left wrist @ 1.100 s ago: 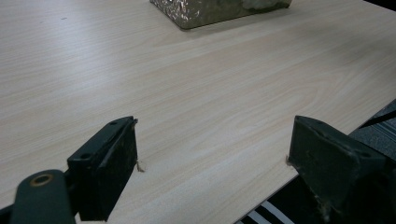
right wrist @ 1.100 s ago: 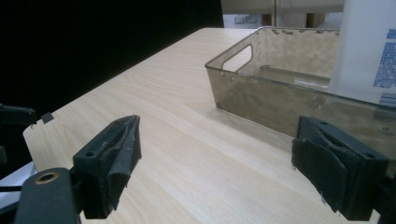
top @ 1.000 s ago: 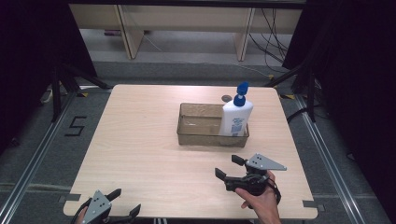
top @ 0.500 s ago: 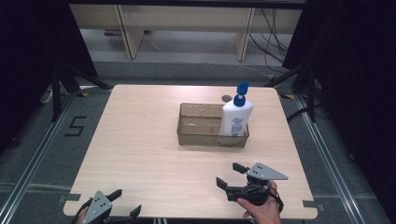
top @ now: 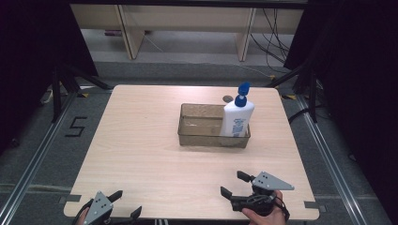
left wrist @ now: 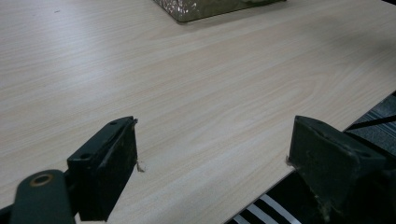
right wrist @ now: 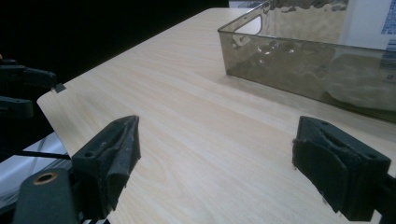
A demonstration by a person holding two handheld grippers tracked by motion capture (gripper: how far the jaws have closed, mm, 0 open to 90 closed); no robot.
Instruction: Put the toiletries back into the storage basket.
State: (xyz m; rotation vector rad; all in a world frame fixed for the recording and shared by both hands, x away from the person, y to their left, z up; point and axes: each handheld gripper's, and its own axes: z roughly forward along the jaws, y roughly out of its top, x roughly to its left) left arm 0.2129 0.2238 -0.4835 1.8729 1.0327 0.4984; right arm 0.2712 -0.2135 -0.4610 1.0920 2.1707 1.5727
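Note:
A smoky clear bin (top: pixel 206 127) sits right of the table's middle, and a white bottle with a blue pump cap (top: pixel 237 117) stands upright in its right end. My right gripper (top: pixel 233 183) is open near the front right edge, well short of the bin, pointing left and forward. In the right gripper view the bin (right wrist: pixel 299 60) and bottle (right wrist: pixel 369 21) lie ahead of the wide-apart jaws. At the front left corner my left gripper (top: pixel 126 203) is open over the table edge. Its own view shows bare wood between its jaws and a bin corner (left wrist: pixel 205 7) far off.
A small dark round object (top: pixel 227 99) lies on the light wooden table (top: pixel 141 140) just behind the bin. Pale shelving and cables stand beyond the far edge. Metal rails run along both sides, and a "5" marks the floor (top: pixel 75 126) at left.
My right gripper has drawn back toward the front edge, away from the bin, still open. The left gripper, bin and bottle have stayed put.

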